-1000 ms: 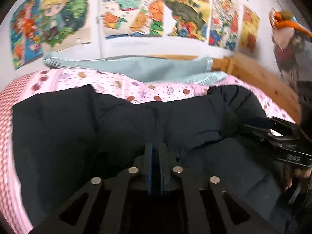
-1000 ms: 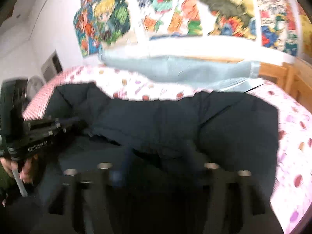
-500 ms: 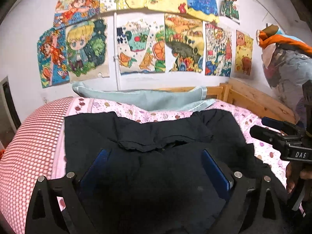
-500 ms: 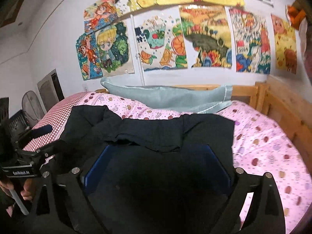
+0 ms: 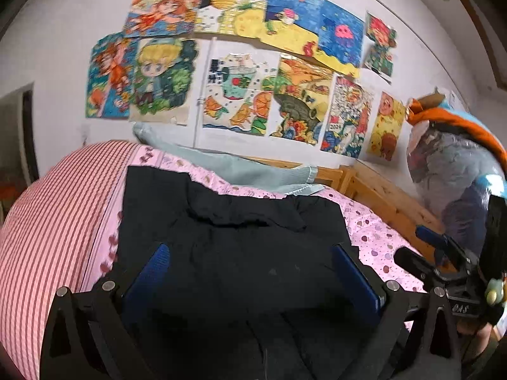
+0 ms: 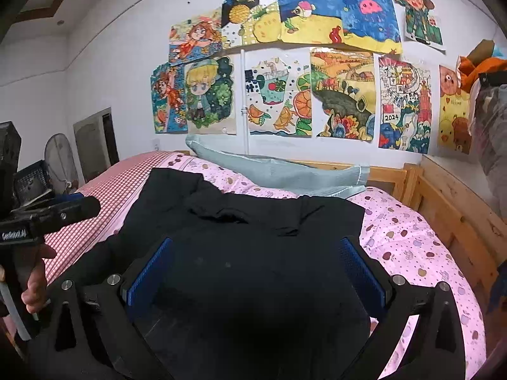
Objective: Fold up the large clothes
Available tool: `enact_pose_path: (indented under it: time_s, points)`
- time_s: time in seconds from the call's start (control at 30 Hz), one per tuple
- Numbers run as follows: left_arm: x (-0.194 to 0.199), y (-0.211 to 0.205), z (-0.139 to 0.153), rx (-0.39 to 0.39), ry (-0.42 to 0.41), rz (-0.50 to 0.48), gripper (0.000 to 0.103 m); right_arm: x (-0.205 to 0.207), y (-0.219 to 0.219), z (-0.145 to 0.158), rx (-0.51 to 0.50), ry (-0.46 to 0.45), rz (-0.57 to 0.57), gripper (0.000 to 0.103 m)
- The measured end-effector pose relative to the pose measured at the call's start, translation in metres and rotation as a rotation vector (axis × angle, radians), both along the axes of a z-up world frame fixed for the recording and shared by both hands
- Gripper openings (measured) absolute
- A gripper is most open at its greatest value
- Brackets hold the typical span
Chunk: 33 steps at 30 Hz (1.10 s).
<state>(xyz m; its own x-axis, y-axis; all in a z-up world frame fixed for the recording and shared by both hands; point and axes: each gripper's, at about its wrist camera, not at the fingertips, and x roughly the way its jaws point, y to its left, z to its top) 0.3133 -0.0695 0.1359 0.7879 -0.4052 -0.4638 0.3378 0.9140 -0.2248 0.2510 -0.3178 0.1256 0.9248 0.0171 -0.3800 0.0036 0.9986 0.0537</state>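
A large black garment (image 5: 228,231) (image 6: 253,231) lies spread across the bed, with a rumpled fold along its far part. My left gripper (image 5: 250,253) hovers over the near part of it. Its jaws are opening wide, and no cloth is pinched between the blue pads (image 5: 152,266). My right gripper (image 6: 256,247) hangs over the same cloth, its jaws likewise opening with nothing gripped. Each gripper shows in the other's view: the right gripper (image 5: 443,272) at the right edge, the left gripper (image 6: 47,215) at the left edge, held by a hand (image 6: 35,285).
The bed has a pink dotted sheet (image 6: 412,237) and a red-checked part (image 5: 54,215) on the left. A pale green pillow (image 6: 285,171) lies by the far wooden frame (image 6: 450,199). Drawings cover the wall (image 6: 279,101). A plastic-wrapped bundle (image 5: 450,174) stands at the right.
Both grippers were down on the black garment, the left one shut. They have let go, spread wide, and drawn back and up, so the garment now lies free on the bed.
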Motion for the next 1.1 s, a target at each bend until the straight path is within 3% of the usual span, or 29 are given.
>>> enact_pose_path:
  time_s: [0.3, 0.67, 0.93, 1.1]
  points:
    - [-0.038, 0.021, -0.007, -0.033, 0.027, 0.054, 0.103, -0.046, 0.015, -0.005, -0.028, -0.007, 0.018, 0.101]
    - [-0.086, 0.028, -0.02, 0.075, 0.021, 0.104, 0.103, -0.093, 0.025, -0.019, 0.009, -0.009, 0.03, 0.101]
    - [-0.113, 0.034, -0.041, 0.163, 0.043, 0.117, 0.103, -0.111, 0.032, -0.04, 0.017, 0.078, -0.03, 0.101]
    - [-0.127, 0.043, -0.05, 0.175, 0.052, 0.115, 0.103, -0.123, 0.035, -0.049, 0.011, 0.094, -0.04, 0.101]
